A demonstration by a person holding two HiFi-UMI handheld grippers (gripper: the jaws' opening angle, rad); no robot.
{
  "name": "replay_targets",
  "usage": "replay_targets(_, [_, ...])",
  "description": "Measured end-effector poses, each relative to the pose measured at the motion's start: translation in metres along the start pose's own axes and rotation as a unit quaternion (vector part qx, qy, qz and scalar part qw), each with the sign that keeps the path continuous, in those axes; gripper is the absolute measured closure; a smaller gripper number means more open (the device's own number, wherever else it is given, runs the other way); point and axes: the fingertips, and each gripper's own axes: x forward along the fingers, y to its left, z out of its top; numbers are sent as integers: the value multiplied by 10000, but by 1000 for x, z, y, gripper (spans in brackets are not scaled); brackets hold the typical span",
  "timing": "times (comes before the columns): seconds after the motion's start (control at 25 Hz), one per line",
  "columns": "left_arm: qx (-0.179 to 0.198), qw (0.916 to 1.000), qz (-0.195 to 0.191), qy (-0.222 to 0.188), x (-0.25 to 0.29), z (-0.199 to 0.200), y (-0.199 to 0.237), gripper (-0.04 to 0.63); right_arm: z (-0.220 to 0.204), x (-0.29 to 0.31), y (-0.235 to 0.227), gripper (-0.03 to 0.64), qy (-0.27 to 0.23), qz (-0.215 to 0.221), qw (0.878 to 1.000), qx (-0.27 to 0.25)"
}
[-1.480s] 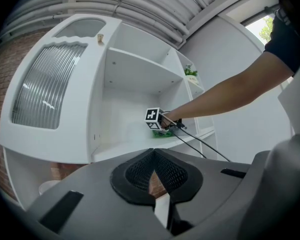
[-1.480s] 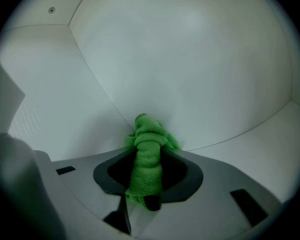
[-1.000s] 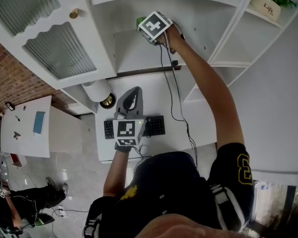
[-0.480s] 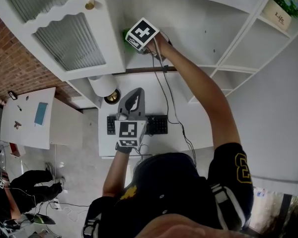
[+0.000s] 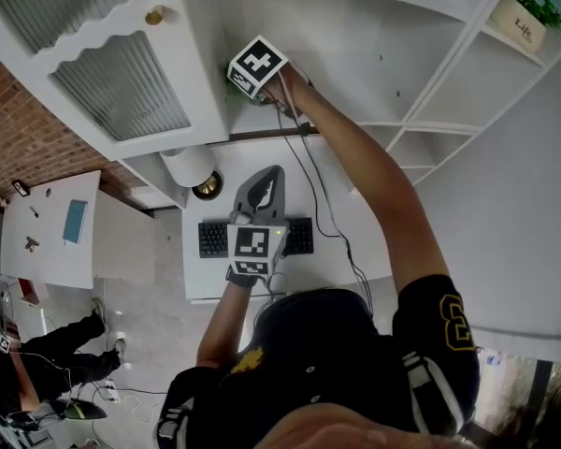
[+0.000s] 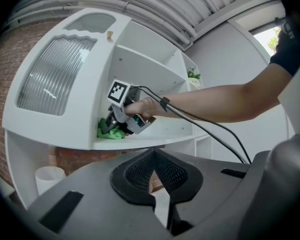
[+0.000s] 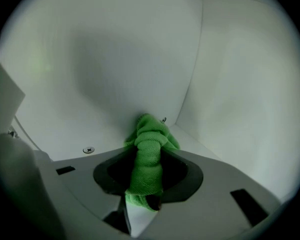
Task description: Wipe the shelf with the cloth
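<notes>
Cloth (image 7: 149,146) in right gripper (image 7: 148,171), left gripper (image 6: 153,153) closed

cloth (image 7: 149,149) against shelf corner (image 7: 186,115), walls (image 7: 115,59) close

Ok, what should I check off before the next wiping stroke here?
1. Grip: ok, the right gripper has the green cloth bunched between its jaws.
2. Contact: ok, the cloth lies on the shelf.
3. Other hand: ok, the left gripper is shut, empty, low over the desk.
4. Snags: ok, the cable trails along the arm, off the cloth.
5. Dirt left on the shelf: cannot tell.
</notes>
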Motion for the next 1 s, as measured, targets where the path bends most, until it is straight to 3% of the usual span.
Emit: replay_targets(1.0, [82,9993,-332,149,16,-6,-30,577,-31,-19,-37,491,155,-422,9988,177])
